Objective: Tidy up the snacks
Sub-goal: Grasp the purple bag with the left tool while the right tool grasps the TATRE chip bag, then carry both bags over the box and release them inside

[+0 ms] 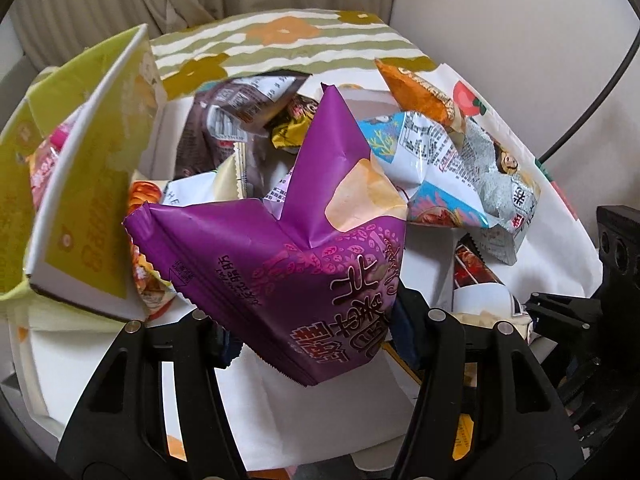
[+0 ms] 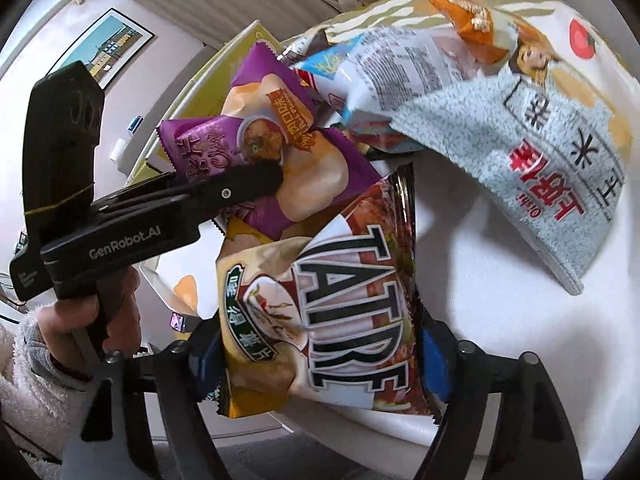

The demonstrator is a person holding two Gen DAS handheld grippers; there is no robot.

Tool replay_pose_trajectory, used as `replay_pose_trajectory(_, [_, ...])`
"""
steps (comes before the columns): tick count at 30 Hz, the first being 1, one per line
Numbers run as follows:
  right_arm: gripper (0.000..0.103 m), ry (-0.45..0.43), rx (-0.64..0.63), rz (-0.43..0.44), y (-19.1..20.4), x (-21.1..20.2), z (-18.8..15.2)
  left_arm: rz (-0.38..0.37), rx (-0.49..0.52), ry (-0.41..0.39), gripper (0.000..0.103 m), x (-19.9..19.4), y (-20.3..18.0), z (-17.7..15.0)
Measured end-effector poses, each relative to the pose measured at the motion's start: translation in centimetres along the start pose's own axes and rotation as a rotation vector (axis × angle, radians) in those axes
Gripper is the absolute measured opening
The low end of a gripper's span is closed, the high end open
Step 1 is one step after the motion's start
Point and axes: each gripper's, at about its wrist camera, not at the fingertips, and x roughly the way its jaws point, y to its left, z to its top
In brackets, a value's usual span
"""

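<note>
My left gripper [image 1: 316,336] is shut on a purple chip bag [image 1: 280,256] and holds it above the white table [image 1: 320,412]. The same purple bag [image 2: 276,140] shows in the right wrist view with the left gripper [image 2: 256,184] clamped on it. My right gripper [image 2: 320,360] is shut on a red and cream TATRE chip bag [image 2: 340,312], held up off the table. A pile of snack packets lies behind: a grey bag [image 1: 500,176] [image 2: 540,160], a blue and white bag [image 1: 420,152], an orange bag [image 1: 424,96] and a brown bag [image 1: 224,120].
A yellow-green cardboard box [image 1: 88,184] stands open at the left with a pink packet inside. A striped flowered cloth [image 1: 280,40] covers the far table end. Curtains hang behind. The person's hand [image 2: 80,320] holds the left gripper's handle. A black cable [image 1: 600,80] runs at right.
</note>
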Motion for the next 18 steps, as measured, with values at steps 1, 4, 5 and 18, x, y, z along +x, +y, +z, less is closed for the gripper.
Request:
replay_pose_trajectory(1, [0.074,-0.001,-0.007,-0.009,0.3,-0.2,-0.2,0.004,-0.002,-0.004,0.055,-0.3,0.0,0.0])
replay_pose_trajectory(4, [0.074,-0.002,-0.020,-0.010,0.7,-0.8,-0.2,0.012,-0.006,-0.014,0.055,-1.1,-0.1,0.1])
replay_pose_trajectory(5, [0.074,0.000,-0.022,-0.011,0.9,-1.2,-0.5,0.016,-0.009,-0.020,0.055,-1.6,0.0,0.1])
replay_pose_trajectory(18, [0.074,-0.041,-0.116,-0.017,5.1,-5.1,2.3,0.077,-0.108,-0.142,0.055,-9.7,2.1,1.6])
